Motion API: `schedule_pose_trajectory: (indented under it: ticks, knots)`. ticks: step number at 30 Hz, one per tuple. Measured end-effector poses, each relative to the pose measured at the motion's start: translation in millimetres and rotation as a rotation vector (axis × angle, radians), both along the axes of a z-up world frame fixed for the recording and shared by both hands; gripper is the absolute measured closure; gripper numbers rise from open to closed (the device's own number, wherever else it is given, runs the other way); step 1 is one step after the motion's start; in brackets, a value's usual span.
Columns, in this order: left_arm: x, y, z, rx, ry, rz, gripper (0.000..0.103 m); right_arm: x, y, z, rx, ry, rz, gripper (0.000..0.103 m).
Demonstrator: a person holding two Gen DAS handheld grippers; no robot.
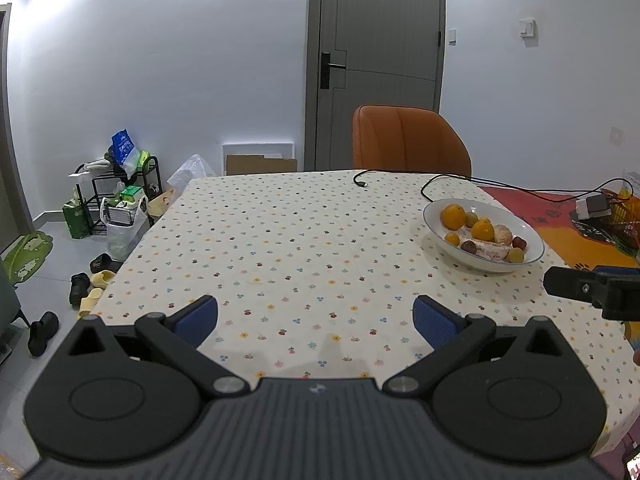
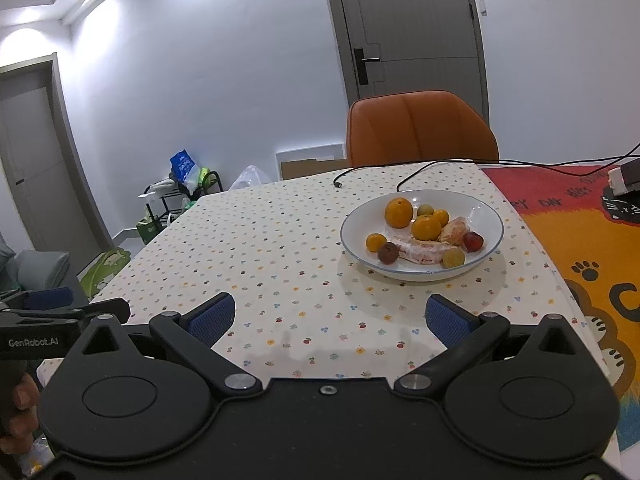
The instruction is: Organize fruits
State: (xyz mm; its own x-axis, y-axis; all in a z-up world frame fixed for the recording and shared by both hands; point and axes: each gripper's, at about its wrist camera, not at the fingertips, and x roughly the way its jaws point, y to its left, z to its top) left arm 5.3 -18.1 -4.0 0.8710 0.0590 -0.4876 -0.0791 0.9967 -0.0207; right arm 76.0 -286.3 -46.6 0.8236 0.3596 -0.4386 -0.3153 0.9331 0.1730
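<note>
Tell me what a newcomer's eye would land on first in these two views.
The white bowl of mixed fruit, oranges brightest among them, stands on the dotted tablecloth ahead of the right tool, whose blue pads are spread wide. Behind the table sits an orange chair before a grey door. The left tool is open too, over bare cloth.

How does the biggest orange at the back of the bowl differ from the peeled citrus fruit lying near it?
The biggest orange has its smooth, bright skin on; the peeled citrus fruit is bare, paler and shows its segments. The orange sits at the far side of the bowl, while the peeled one lies nearer the middle. Both rest inside the same white bowl, untouched by either gripper.
</note>
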Motion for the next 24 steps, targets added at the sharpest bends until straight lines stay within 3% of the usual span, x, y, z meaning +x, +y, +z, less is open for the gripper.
schedule_pose_trajectory:
  ticks: [24]
  knots:
    - [0.2, 0.5, 1.0, 0.0, 0.003, 0.0, 0.0, 0.9, 1.4, -0.4, -0.028, -0.019, -0.015, 0.0]
